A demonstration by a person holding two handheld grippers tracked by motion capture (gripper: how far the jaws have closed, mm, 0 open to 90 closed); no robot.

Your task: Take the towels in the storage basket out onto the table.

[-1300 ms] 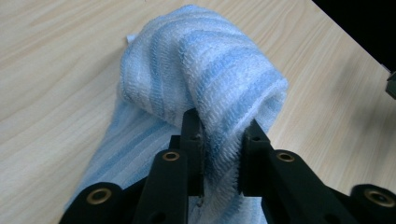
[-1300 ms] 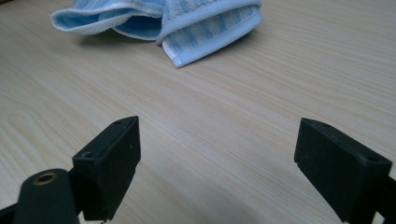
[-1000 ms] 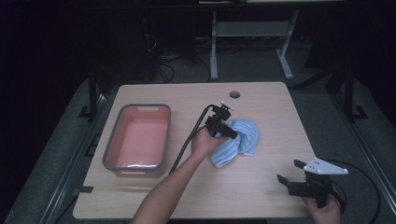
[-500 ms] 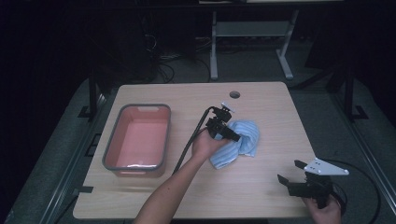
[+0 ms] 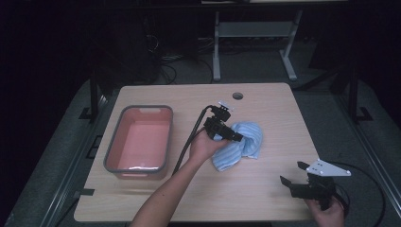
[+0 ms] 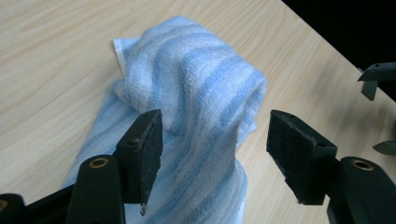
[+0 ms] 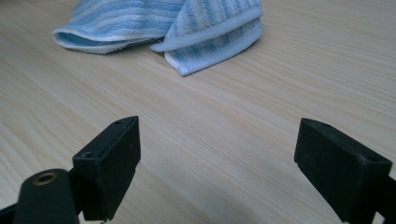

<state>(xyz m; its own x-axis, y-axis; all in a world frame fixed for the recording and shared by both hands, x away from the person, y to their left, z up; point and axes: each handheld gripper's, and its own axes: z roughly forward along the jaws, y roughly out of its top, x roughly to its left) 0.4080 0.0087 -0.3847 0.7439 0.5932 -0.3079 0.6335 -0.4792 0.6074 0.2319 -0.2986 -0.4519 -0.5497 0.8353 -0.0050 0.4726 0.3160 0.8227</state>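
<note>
On the table [image 5: 156, 203], the tub [image 5: 139, 142] lies toward nine o'clock from the centre, and the towel [image 5: 241, 144] lies bunched just past the centre toward three o'clock, well apart from the tub. The left gripper [image 5: 231, 135] sits over the towel's nine o'clock edge, a fold rising between its jaws. The right gripper [image 5: 294, 174] rests near the table's five o'clock corner, at five o'clock from the towel and apart from it.
</note>
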